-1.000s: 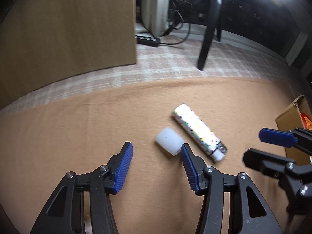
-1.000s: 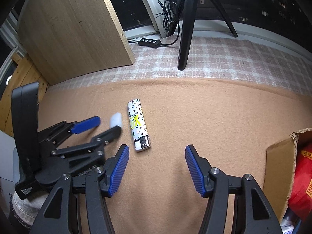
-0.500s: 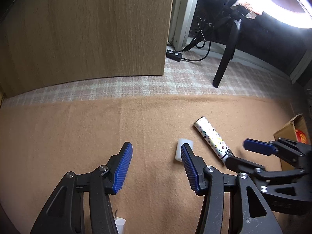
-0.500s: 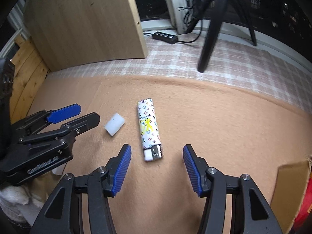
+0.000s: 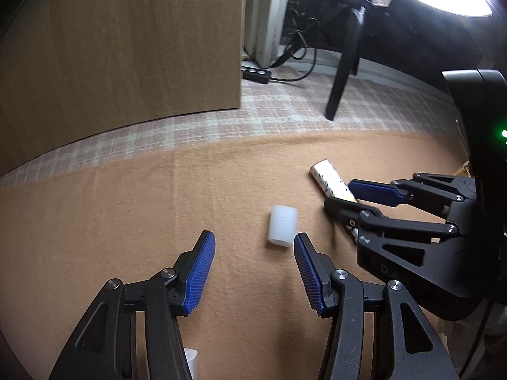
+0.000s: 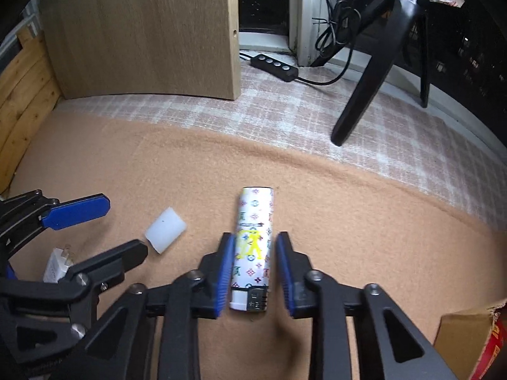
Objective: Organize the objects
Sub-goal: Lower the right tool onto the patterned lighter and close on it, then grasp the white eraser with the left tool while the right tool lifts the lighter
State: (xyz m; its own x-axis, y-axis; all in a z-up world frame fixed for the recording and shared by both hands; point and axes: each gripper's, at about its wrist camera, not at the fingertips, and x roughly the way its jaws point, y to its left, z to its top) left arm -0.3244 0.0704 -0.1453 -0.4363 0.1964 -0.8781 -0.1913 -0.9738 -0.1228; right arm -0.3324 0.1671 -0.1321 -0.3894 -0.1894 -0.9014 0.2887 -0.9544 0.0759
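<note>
Pinching the lighter (image 6: 253, 243) on the surface (image 6: 348, 221) with the just-closed right tongs (image 6: 255, 236) near its metal end, risking tilting and slipping out. Holding the left tongs (image 5: 253, 237) half-wide and empty, possibly nudging the white cap (image 5: 282, 224).

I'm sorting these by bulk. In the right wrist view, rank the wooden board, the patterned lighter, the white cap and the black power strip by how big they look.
1. wooden board
2. patterned lighter
3. black power strip: looks shorter than the lighter, but it lies much farther off, so unsure
4. white cap
</note>
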